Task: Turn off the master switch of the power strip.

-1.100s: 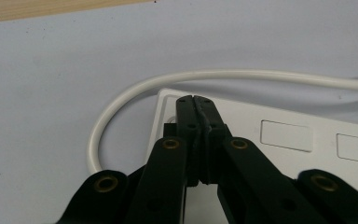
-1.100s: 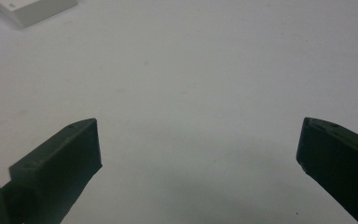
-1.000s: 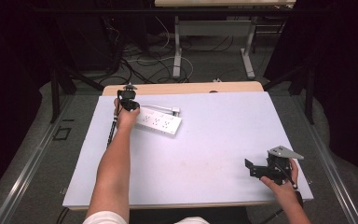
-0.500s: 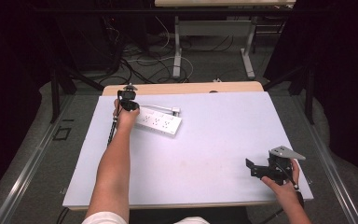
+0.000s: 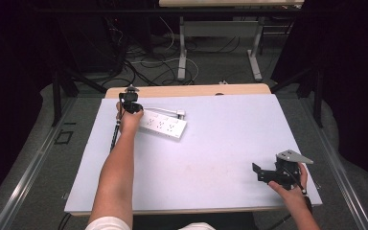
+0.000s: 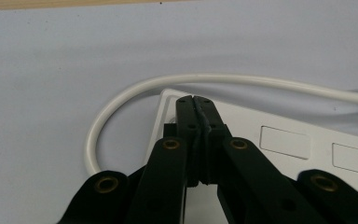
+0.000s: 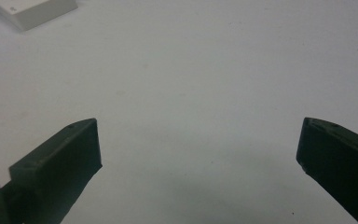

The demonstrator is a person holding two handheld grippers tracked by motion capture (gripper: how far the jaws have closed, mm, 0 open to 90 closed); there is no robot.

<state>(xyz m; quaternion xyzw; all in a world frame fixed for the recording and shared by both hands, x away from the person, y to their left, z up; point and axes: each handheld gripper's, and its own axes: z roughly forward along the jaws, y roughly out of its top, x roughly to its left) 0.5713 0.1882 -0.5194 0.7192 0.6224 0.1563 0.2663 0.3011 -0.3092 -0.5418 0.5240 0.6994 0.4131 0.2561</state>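
Nothing is shifting between the earlier pictures and now. The left gripper (image 6: 196, 105) is keeping its jaws clenched with nothing between them, tips pressing down on the near end of the power strip (image 5: 162, 124) at the worktop's (image 5: 211, 163) far left, perhaps on a switch. Its white cord (image 6: 121, 100) is looping beside it. The right gripper (image 7: 198, 149) is resting released, well apart.

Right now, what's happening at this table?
A person sits at a table with a hand-held gripper in each hand. The left hand-held gripper, jaws shut, rests on the end of a white power strip near the far left corner, beside its looping cord. The right hand-held gripper hangs open over bare tabletop.
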